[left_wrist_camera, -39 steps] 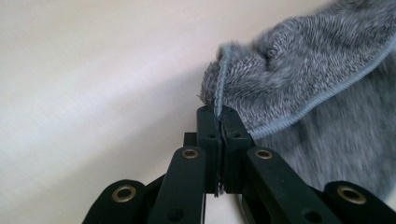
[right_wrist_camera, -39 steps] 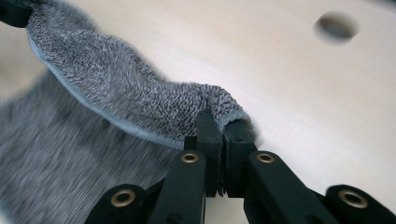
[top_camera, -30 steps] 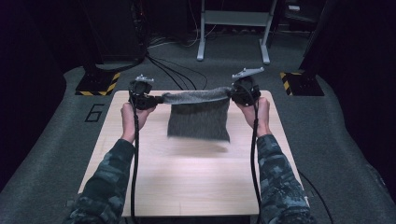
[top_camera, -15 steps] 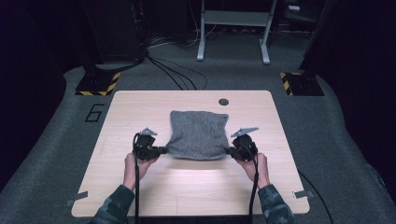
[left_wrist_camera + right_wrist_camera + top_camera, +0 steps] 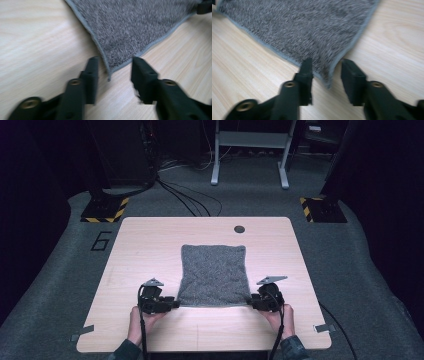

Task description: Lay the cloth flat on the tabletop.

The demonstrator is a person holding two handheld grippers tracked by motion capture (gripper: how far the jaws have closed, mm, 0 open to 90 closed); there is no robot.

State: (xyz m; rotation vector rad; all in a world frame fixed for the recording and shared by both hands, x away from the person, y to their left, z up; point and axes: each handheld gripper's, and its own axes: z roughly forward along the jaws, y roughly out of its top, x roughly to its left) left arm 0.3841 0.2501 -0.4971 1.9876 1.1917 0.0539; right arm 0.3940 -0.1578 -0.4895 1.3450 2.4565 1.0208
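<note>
- Two grippers sit low in the high view, at the near corners of a grey towel [image 5: 214,274]: the left gripper [image 5: 172,303] at lower left of centre, the right gripper [image 5: 254,301] at lower right of centre, each gripped by a hand rising from the bottom edge.
- Left gripper view: the jaws stand parted, and the towel's hemmed corner [image 5: 110,72] lies loose on the wood in the gap, touching neither jaw as far as I can tell. That hold looks let go.
- Right gripper view: the jaws are also apart, with the other near corner [image 5: 327,81] between them; the left jaw is very close to the hem, and blur keeps me from saying whether it touches.
- Farther up the high view, the towel lies spread flat in the middle of the wooden table [image 5: 150,245], edges roughly square to it, with no fold visible.
- Judgement: the laying-out looks done; what is left is drawing both grippers clear, or a fresh grip if a fold is wanted.
- Only the high view gives the towel's whole outline, the dark round grommet [image 5: 239,229] near the table's far edge, and the grey floor with its "6" marking [image 5: 101,241] at upper left.
- Only the gripper views reveal the gap at the jaws and the pale hem stitching.
</note>
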